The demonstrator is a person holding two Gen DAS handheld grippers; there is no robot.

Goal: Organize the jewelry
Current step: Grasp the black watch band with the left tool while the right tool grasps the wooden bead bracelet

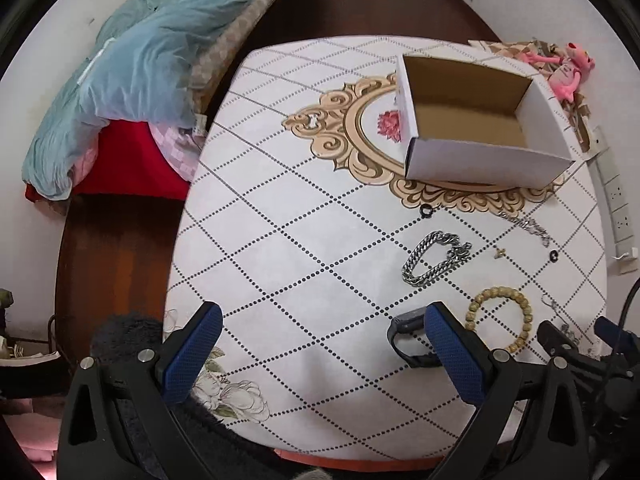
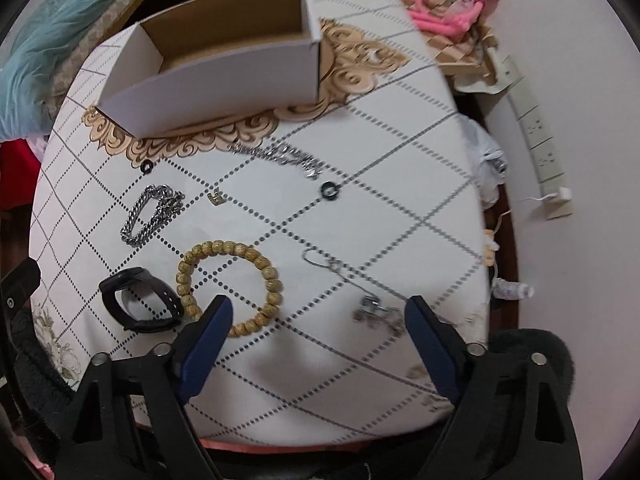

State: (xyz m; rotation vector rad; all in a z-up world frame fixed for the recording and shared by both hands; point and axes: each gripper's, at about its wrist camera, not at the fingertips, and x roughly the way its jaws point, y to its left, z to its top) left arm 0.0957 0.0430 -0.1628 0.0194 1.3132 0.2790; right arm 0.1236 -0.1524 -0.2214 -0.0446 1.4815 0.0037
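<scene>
I'm over the patterned table [image 2: 360, 208], both grippers, left gripper [image 1: 320, 352] and right gripper [image 2: 316, 336], spread wide and empty; box [image 2: 224, 76] far, bed [image 1: 132, 80] left.

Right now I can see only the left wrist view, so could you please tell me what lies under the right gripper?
Observer: A small silver piece lies on the tablecloth between the right gripper's open fingers, and they are not touching it.
Operator: Thank you. Is anything beyond the table's right edge?
Observer: Yes, a crumpled white plastic bag sits there, between the table and the wall.
Operator: Anything else on that side?
Observer: A small white bottle lies lower down past the same edge, level with the right gripper's fingertips in the right wrist view.
</scene>
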